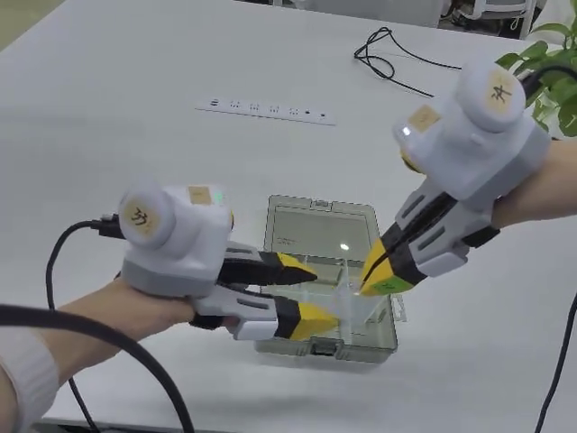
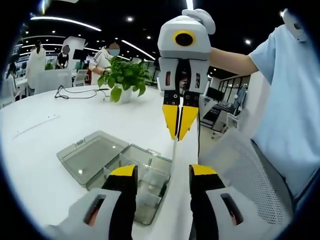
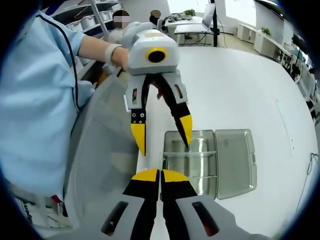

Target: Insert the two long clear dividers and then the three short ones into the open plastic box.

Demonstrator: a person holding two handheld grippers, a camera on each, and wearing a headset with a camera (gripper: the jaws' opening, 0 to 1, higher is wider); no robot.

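At the lower left of the head view, the left gripper lies low over the near left part of the plastic box, its jaws apart and holding nothing. A good use for it, I judge, is to press on the box's rim so the base does not slide while the piece goes in. The box sits at the centre of the frame on the white table, with its base nearer the bottom of the frame and its lid laid open above it. Right of centre, the right gripper points down into the base with its jaws pressed together. They appear to pinch a clear divider by its upper edge, the sheet hanging into the right part of the base. To seat it well, hold the sheet upright, line both ends up with facing slots in the walls, lower it straight, and let go only once it stands by itself; a tilt would likely jam one end. Much is hard to read. The left gripper's jaws cover the near left of the base, and clear plastic against clear plastic blurs the divider's outline. I cannot tell whether it is a long or a short one, nor whether its lower edge touches the floor. The slots cannot be made out. In the right gripper view, a pale cross line in the base may be a divider already seated, but the count is uncertain.
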